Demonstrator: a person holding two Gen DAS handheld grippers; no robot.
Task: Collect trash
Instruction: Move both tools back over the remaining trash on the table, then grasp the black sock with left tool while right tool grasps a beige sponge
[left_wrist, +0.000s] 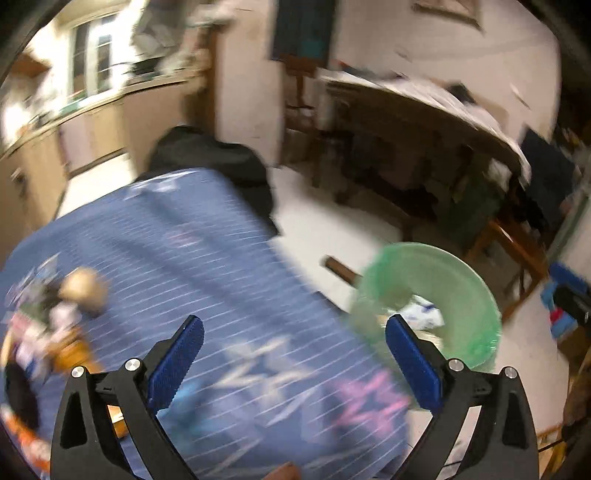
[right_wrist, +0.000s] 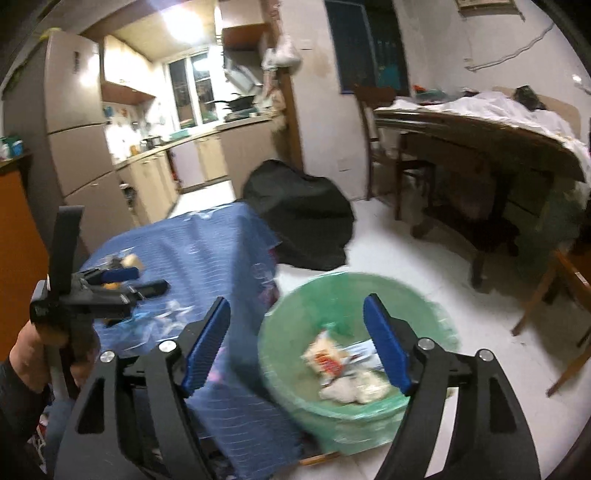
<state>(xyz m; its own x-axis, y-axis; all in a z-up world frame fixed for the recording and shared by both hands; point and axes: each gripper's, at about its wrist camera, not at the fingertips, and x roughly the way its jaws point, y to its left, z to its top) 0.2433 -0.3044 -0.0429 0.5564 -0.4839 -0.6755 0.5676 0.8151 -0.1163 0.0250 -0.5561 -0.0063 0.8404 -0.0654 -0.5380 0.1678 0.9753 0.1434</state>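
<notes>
A bin lined with a green bag (right_wrist: 295, 306) stands on the floor right of a small table under a blue cloth (right_wrist: 207, 243); it also shows in the left wrist view (left_wrist: 461, 280). Wrappers and crumpled paper (right_wrist: 343, 369) lie inside it. My right gripper (right_wrist: 295, 332) is open and empty above the bin's near rim. My left gripper (left_wrist: 293, 339) is open and empty over the blue cloth (left_wrist: 192, 251); in the right wrist view it shows over the table's left part (right_wrist: 133, 282). Blurred trash (left_wrist: 59, 317) lies at the cloth's left side, beside a tan crumpled piece (left_wrist: 83, 288).
A black bag (right_wrist: 303, 218) lies on the white floor behind the table. A wooden dining table (right_wrist: 480, 136) with chairs stands to the right. Kitchen cabinets (right_wrist: 207, 155) and a fridge (right_wrist: 74, 110) are at the back left. A wooden chair (right_wrist: 561, 302) stands right of the bin.
</notes>
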